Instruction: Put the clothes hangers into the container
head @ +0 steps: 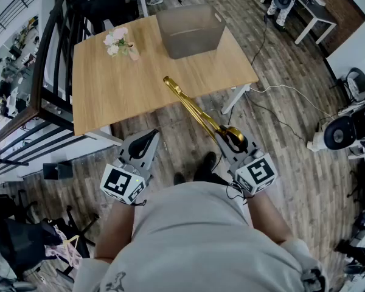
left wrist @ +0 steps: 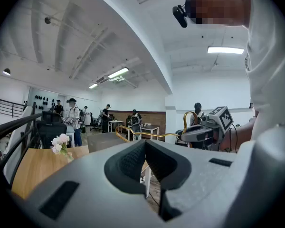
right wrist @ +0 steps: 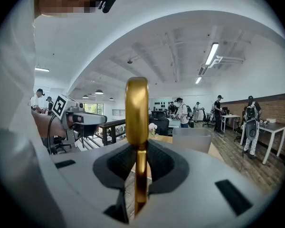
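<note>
**Room:** open office with a plank floor (head: 280, 90) and a white ceiling with strip lights. People stand at desks far off.

**Left side:** a black railing (head: 42, 96) runs beside the tabletop's left edge.

**Tabletop** (head: 128, 84)**:** pale wood.
- Far left corner: a small vase of pink and white flowers (head: 117, 40).
- Far right corner: a grey container (head: 190, 29), open at the top and apart from the flowers.

**Left gripper** (head: 147, 139)**:** jaws pressed together on nothing, above the floor just short of the near edge.

**Shoes** (head: 205, 166)**:** dark, on the floor between the two grippers.

**Right gripper** (head: 226, 137)**:** jaws clenched on the gold clothes hanger (head: 191, 108) near its hook. The hanger slants away to the left. Its far end lies over the tabletop's near edge, well apart from the container.

**Right side:** a white cable (head: 292, 90) trails over the floor, and a white desk (head: 313, 14) stands beyond it.
</note>
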Demonstrator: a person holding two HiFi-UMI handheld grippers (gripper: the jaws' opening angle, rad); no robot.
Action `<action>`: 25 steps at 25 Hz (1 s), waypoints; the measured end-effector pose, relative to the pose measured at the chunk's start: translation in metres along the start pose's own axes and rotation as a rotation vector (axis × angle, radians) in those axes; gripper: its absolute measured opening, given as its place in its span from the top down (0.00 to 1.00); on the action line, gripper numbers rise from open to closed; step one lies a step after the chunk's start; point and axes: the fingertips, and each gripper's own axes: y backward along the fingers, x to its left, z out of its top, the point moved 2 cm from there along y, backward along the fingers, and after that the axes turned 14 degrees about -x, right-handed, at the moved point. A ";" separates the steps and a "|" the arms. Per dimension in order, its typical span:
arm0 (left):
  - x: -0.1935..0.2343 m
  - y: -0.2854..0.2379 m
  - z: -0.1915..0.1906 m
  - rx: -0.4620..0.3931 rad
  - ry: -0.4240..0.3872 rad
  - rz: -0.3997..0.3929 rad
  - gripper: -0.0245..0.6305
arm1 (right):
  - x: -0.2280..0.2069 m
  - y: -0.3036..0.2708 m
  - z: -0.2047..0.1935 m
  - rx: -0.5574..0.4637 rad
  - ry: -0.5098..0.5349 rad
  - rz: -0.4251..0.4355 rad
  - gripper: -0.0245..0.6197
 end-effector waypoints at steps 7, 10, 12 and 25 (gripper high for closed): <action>0.009 -0.025 -0.010 0.020 0.002 0.010 0.95 | -0.030 -0.005 -0.005 0.014 -0.004 -0.005 0.85; 0.012 -0.038 -0.014 0.028 0.005 0.016 0.95 | -0.045 -0.007 -0.009 0.020 -0.009 -0.002 0.85; 0.014 -0.049 -0.017 0.033 0.003 0.019 0.95 | -0.056 -0.009 -0.010 0.024 -0.010 0.002 0.85; 0.018 -0.165 -0.043 0.071 -0.002 0.037 0.95 | -0.174 -0.016 -0.019 0.022 -0.025 0.030 0.85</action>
